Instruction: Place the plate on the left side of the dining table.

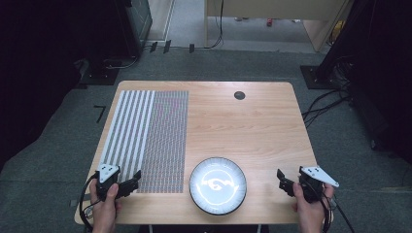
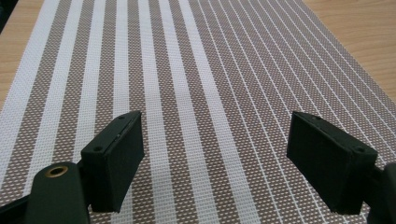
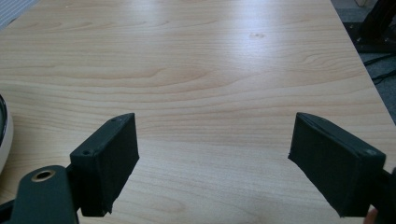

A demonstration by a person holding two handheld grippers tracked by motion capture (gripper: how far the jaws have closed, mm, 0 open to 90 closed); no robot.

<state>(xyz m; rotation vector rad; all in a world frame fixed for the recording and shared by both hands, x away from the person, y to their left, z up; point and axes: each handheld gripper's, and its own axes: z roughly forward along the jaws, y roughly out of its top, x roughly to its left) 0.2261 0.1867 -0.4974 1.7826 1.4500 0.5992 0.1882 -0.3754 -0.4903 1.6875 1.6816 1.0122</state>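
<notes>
A striped woven placemat (image 1: 145, 133) lies flat on the left half of the wooden table (image 1: 252, 121). A round white plate (image 1: 217, 185) with a dark rim and a dark mark in its middle sits near the front edge. My left gripper (image 1: 130, 182) is over the mat's near corner, jaws wide apart and holding nothing; the mat (image 2: 187, 84) spreads under the left gripper (image 2: 224, 163). My right gripper (image 1: 283, 180) is open to the right of the plate, above bare wood (image 3: 210, 70); the right gripper (image 3: 219, 168) holds nothing. The plate's rim (image 3: 3, 130) shows at the left edge.
A small dark round grommet (image 1: 239, 95) is set into the table near its far edge. Cables (image 1: 325, 104) run across the grey floor to the right of the table. Dark equipment stands beyond the far left corner.
</notes>
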